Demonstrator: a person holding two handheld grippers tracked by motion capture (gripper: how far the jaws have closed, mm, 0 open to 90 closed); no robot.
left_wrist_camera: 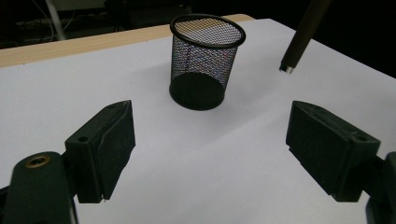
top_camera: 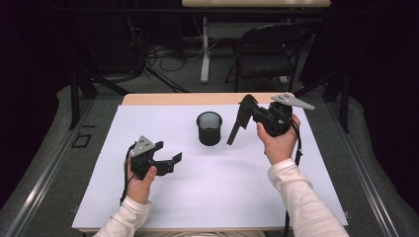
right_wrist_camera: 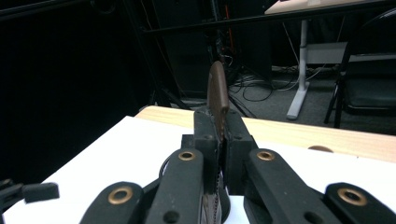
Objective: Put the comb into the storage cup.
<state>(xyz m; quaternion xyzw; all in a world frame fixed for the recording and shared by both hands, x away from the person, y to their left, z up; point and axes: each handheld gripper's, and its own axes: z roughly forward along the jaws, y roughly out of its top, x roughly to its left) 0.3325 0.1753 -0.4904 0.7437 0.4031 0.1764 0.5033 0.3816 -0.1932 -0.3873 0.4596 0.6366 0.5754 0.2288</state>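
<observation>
A black mesh cup (top_camera: pixel 209 129) stands upright on the white sheet (top_camera: pixel 212 187), toward the back middle. My right gripper (top_camera: pixel 245 109) is raised just right of the cup and shut on a slender dark brown stick (top_camera: pixel 233 132), whose lower end hangs beside the cup, above the sheet. In the right gripper view the stick (right_wrist_camera: pixel 217 95) rises from between the closed jaws of that gripper (right_wrist_camera: pixel 223 135). My left gripper (top_camera: pixel 170 150) is low at the front left, open, with nothing in it. The left gripper view looks between its jaws (left_wrist_camera: pixel 217 140) at the cup (left_wrist_camera: pixel 205 60) and the stick's tip (left_wrist_camera: pixel 287 65).
The sheet covers a wooden table whose bare strip (top_camera: pixel 197 98) runs along the far edge. Beyond it are a black folding chair (top_camera: pixel 269 49), a white table leg (top_camera: pixel 205 49) and cables on the floor. A metal rail (top_camera: pixel 44 168) runs along the left.
</observation>
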